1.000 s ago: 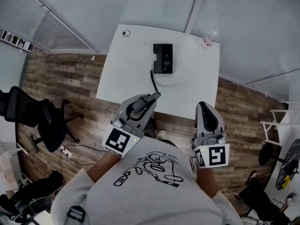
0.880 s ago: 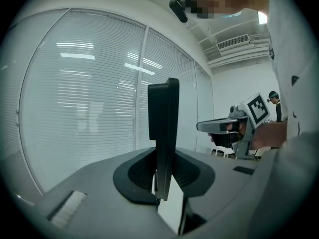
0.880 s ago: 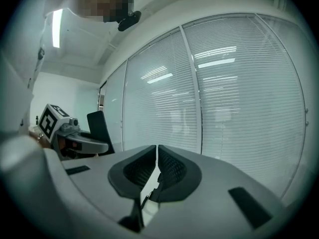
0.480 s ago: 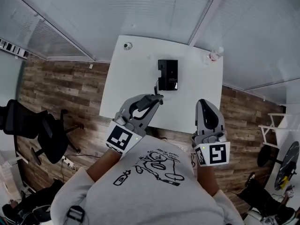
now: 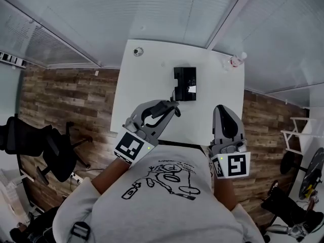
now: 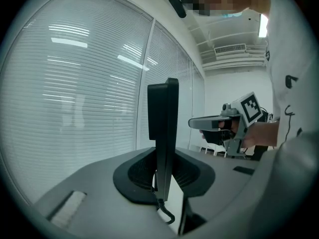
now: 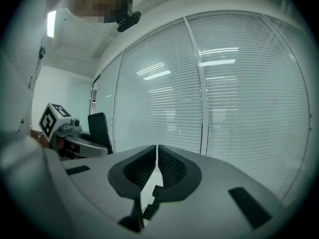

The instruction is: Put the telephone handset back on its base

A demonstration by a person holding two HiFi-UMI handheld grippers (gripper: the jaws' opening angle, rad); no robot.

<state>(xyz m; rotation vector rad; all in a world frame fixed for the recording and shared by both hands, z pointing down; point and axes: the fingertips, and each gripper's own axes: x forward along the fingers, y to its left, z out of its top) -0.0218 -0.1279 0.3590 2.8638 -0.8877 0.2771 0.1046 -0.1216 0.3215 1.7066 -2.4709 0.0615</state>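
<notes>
handset (image 6: 163,116): one, black, slim, upright at frame centre, clamped between left tool (image 6: 164,158) jaws, cord (image 6: 167,215) at its lower end | base (image 5: 185,83): one, black, upper centre on white worktop (image 5: 147,85) | tools: two; right tool (image 7: 157,158) closed, empty

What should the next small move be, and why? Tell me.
Probably ease the left claw forward until the handset is over the base. The claw grips the handset upright, just short of the base on the table.
</notes>
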